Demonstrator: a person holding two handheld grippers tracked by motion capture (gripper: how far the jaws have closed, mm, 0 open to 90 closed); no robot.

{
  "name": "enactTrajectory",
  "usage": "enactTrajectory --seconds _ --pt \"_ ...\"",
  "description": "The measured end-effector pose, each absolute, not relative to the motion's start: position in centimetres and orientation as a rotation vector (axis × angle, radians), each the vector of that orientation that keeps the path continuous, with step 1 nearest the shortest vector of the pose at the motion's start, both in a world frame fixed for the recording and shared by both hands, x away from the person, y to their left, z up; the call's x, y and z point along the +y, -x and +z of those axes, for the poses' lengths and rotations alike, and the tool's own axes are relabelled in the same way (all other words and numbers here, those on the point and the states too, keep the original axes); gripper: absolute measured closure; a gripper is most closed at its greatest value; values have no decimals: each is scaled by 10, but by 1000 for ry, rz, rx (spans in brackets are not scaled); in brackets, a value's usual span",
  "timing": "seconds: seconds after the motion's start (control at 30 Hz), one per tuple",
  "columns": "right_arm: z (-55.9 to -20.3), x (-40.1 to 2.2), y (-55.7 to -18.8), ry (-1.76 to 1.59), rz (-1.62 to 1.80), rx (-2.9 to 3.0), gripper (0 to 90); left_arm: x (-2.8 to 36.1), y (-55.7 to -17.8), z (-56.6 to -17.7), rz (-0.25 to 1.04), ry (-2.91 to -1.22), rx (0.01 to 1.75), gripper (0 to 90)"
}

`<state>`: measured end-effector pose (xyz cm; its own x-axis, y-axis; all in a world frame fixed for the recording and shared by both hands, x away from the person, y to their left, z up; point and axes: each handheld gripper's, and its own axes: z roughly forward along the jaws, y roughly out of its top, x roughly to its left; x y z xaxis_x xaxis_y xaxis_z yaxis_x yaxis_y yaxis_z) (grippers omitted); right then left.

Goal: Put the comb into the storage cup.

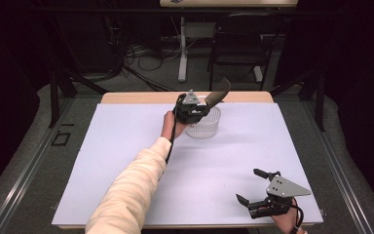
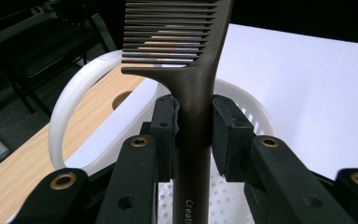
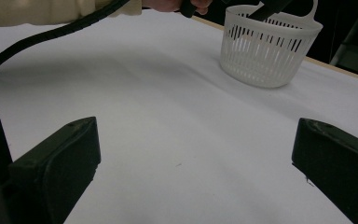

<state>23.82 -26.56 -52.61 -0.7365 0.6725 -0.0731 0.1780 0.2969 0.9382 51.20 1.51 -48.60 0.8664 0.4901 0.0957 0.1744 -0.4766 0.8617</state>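
Observation:
A dark brown comb (image 2: 193, 93) is clamped by its handle between the pads of my left gripper (image 2: 195, 130), toothed end up. In the high view that left gripper (image 1: 202, 108) hovers over a white slotted basket (image 1: 205, 127) at the far middle of the table, and the comb (image 1: 218, 93) sticks up and to the right above the basket's rim. The basket (image 2: 81, 88) lies just under the comb, its handle loop to the left. My right gripper (image 1: 253, 184) rests open near the table's front right corner, nothing between its pads (image 3: 60, 158). From there the basket (image 3: 266, 46) stands far right.
A white sheet (image 1: 126, 161) covers most of the wooden table (image 1: 136, 97). A sleeved forearm (image 1: 131, 190) crosses the left middle, with a black cable (image 3: 51, 32) trailing along it. A black chair (image 1: 241, 44) and a table leg (image 1: 182, 48) stand beyond the far edge.

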Motion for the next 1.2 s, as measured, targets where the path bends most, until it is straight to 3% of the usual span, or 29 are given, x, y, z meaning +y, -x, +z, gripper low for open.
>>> enactTrajectory --seconds 0.77,1.0,1.2 --pt "-526 -266 -238 -762 1438 2114 4 13 -514 -491 405 -2129 478 700" --pt "-526 -266 -238 -760 1438 2113 4 17 -513 -487 391 -2097 509 381" --pt "-526 -266 -238 -760 1436 2113 4 21 -509 -478 370 -2084 526 219"
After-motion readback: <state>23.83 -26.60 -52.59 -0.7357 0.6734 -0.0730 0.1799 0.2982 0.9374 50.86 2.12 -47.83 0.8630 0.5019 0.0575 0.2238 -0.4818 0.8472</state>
